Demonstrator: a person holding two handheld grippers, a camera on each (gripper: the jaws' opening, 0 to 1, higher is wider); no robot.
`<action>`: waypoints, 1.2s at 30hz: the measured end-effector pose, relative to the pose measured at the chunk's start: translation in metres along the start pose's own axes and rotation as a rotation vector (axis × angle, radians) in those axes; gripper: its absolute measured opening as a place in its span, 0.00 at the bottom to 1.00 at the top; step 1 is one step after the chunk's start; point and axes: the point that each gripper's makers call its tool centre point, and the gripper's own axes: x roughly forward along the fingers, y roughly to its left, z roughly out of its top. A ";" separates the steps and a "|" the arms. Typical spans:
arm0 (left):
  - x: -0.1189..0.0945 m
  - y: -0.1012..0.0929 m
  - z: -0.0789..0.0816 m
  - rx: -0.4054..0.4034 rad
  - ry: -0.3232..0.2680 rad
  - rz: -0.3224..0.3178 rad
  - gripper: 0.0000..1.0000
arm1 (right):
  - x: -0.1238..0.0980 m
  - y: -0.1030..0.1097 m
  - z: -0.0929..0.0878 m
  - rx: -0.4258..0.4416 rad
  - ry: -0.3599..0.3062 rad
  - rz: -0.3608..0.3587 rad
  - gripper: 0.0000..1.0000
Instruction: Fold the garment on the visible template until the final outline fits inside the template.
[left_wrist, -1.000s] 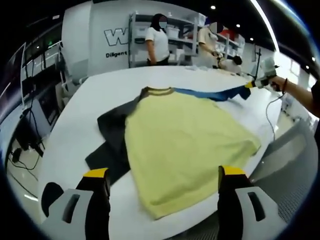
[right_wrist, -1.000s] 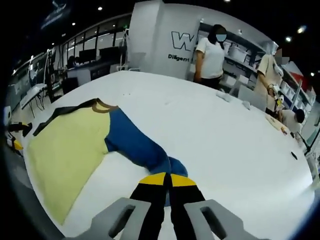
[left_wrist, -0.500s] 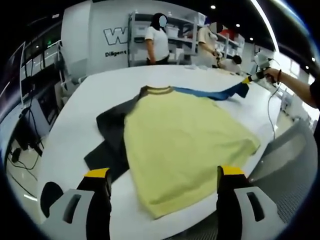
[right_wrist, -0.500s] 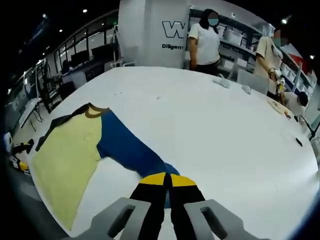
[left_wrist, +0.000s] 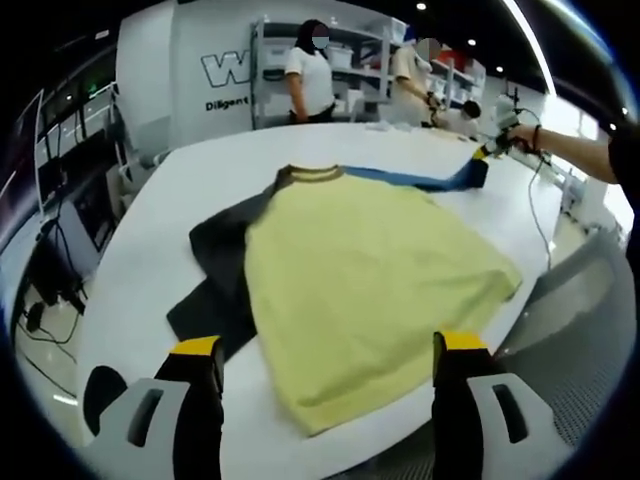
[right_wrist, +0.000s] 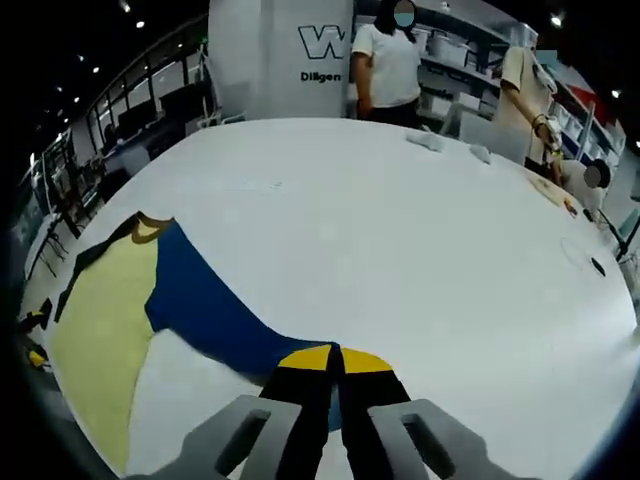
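A yellow shirt (left_wrist: 360, 285) lies flat on the white table (left_wrist: 150, 250), collar (left_wrist: 315, 177) at the far end. A dark grey sleeve (left_wrist: 222, 270) spreads out on its left. Its blue sleeve (left_wrist: 415, 181) is pulled out straight to the far right, where my right gripper (left_wrist: 488, 152) holds the cuff. In the right gripper view my right gripper (right_wrist: 335, 357) is shut on the blue sleeve (right_wrist: 210, 312), with the yellow body (right_wrist: 95, 340) at the left. My left gripper (left_wrist: 327, 348) hovers open over the near hem, touching nothing.
The table's near edge (left_wrist: 400, 440) runs just under the hem. A person's arm (left_wrist: 575, 152) holds the right gripper. Two people (left_wrist: 310, 80) stand by shelves beyond the table. Small items (right_wrist: 430, 140) lie at the far side, and bare white table (right_wrist: 420, 250) stretches ahead of the right gripper.
My right gripper has drawn the blue sleeve farther out from the shirt's body, so it lies longer and straighter. The left gripper has stayed open over the hem.
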 end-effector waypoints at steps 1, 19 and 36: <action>0.000 0.000 0.001 0.001 -0.003 0.001 0.84 | 0.004 -0.003 0.000 -0.001 0.004 -0.004 0.00; 0.003 0.000 -0.004 0.027 0.023 -0.001 0.84 | 0.052 -0.014 -0.020 -0.024 0.076 -0.038 0.00; 0.002 -0.001 -0.004 0.028 0.025 0.008 0.84 | 0.075 -0.043 -0.024 -0.001 0.124 -0.059 0.04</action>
